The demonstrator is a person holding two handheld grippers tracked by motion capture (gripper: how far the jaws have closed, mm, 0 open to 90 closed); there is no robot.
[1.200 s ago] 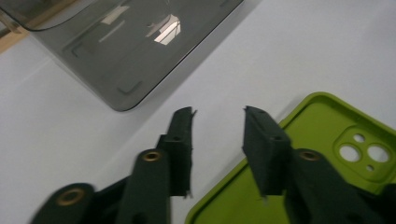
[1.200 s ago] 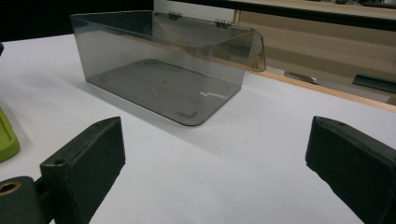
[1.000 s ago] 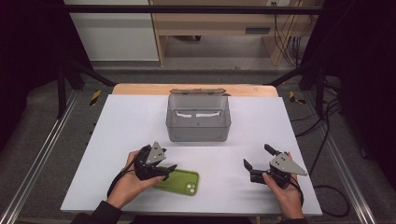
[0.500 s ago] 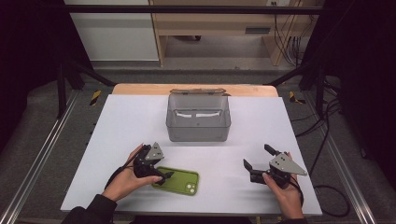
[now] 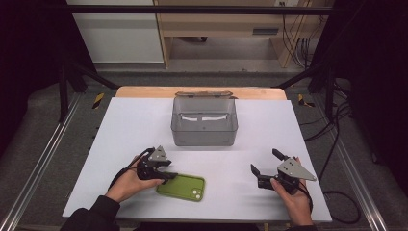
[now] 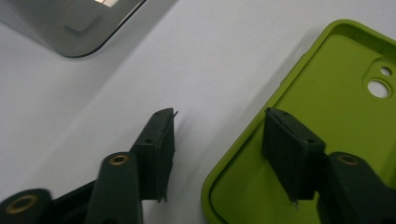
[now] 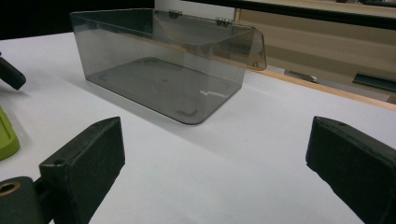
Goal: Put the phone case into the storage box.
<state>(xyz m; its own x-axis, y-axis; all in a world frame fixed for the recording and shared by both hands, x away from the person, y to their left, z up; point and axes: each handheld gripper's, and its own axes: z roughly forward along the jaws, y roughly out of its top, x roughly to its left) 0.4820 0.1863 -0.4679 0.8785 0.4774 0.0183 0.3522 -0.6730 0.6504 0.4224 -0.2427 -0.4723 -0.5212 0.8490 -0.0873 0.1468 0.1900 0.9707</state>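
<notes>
While the green case (image 5: 181, 186) lies near the desk's (image 5: 125, 125) front edge, the left gripper's (image 6: 217, 149) jaws, just closing, straddle its rim untouching; the right gripper (image 5: 264, 166) gapes empty over bare desk.

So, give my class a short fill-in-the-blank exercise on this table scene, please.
1. The phone case is coloured ____.
2. The left tool straddles the case's rim: one jaw is inside the case, the other over the ____.
3. The clear box has its hinged lid ____.

Missing words: green; table; open
</notes>
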